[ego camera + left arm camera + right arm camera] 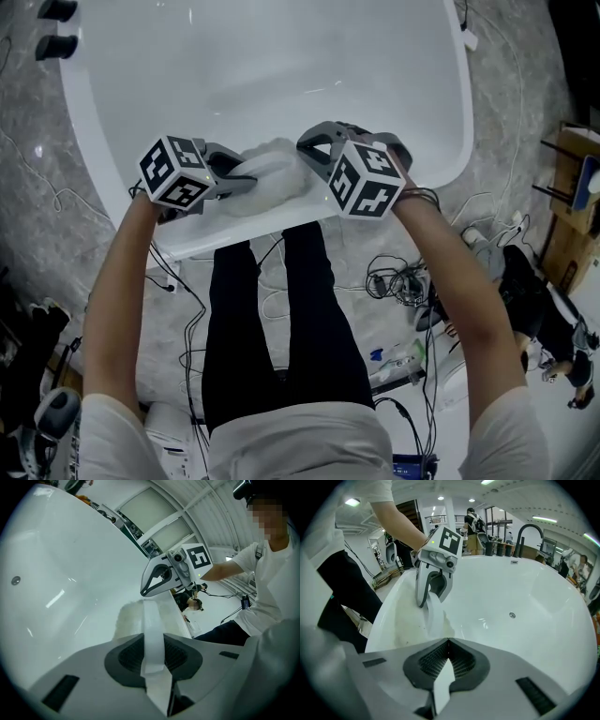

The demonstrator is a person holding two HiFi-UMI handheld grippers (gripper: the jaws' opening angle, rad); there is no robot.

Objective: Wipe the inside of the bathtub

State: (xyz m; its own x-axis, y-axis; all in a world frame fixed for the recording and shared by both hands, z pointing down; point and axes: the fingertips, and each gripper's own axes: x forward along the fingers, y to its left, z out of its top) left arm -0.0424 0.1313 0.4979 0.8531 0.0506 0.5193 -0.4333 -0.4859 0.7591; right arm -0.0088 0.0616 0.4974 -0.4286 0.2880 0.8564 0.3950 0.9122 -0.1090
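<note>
The white bathtub [281, 66] fills the top of the head view, and I stand at its near rim. A white fluffy cloth [270, 172] with a flat white strip lies on the inner wall just below the rim, stretched between both grippers. My left gripper [236, 178] is shut on the cloth's left side; in its own view the strip [152, 634] runs from the left gripper [153, 667] toward the fluffy part [130, 617]. My right gripper [314, 155] is shut on the other end, with the strip [442, 684] pinched in the right gripper [446, 665].
A black faucet [529, 531] stands at the tub's far end, with black fittings [52, 42] on the rim. A small round fitting [512, 615] sits in the tub wall. Cables [394, 277] and clutter lie on the floor beside my legs. Another person [548, 323] is at the right.
</note>
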